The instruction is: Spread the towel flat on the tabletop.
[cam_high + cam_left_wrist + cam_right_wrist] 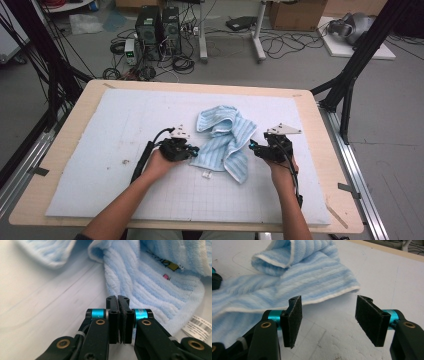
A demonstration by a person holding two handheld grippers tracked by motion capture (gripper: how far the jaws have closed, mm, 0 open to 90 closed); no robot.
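Observation:
A light blue striped towel (225, 137) lies crumpled in the middle of the white mat (115, 130). My left gripper (194, 150) sits at the towel's lower left edge. In the left gripper view its pads (113, 315) are pressed flat together, shut, and no cloth shows between them; the towel (150, 282) begins just past the tips. My right gripper (253, 147) is at the towel's right side. In the right gripper view it (328, 315) stands open over bare mat with nothing between its jaws, and the towel's white-hemmed edge (332, 296) lies just ahead.
A white barcode label (206, 174) (200, 326) hangs at the towel's lower edge. The mat covers a wooden table (65, 150). Past the far edge are computer towers (157, 27), cables and boxes on the floor. Black frame posts (350, 75) stand at both sides.

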